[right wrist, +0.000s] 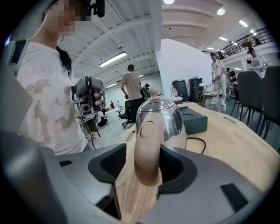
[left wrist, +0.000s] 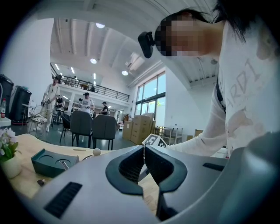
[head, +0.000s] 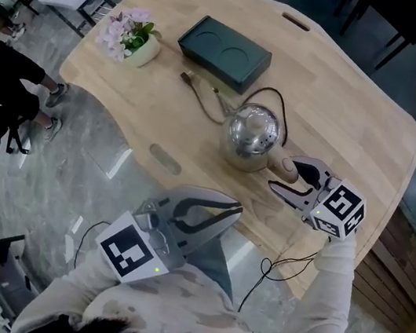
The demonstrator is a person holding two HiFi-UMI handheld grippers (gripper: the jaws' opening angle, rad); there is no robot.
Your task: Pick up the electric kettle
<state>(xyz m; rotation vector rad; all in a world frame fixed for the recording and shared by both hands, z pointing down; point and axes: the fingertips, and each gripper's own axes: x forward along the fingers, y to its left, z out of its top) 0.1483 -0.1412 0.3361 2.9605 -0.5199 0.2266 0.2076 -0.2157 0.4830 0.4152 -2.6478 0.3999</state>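
Note:
The electric kettle [head: 251, 133] is a round steel one with a beige handle [head: 281, 165]. It stands on the wooden table [head: 357, 132]. My right gripper [head: 292, 177] is open at the kettle's right, one jaw on each side of the handle. In the right gripper view the handle [right wrist: 146, 148] fills most of the gap of the right gripper [right wrist: 143, 153], with a slit of table showing on its left. My left gripper [head: 237, 205] is shut on nothing, off the table's near edge. In its own view the left gripper [left wrist: 144, 148] has its tips together, and the kettle's knob [left wrist: 96, 152] pokes above it.
A dark green box [head: 223, 53] lies behind the kettle, with a black cord [head: 277, 102] running round it. A pot of pink flowers [head: 134, 41] stands at the table's left end. Dark chairs [head: 394, 15] are beyond the far edge. A black cable [head: 278, 266] hangs at the near edge.

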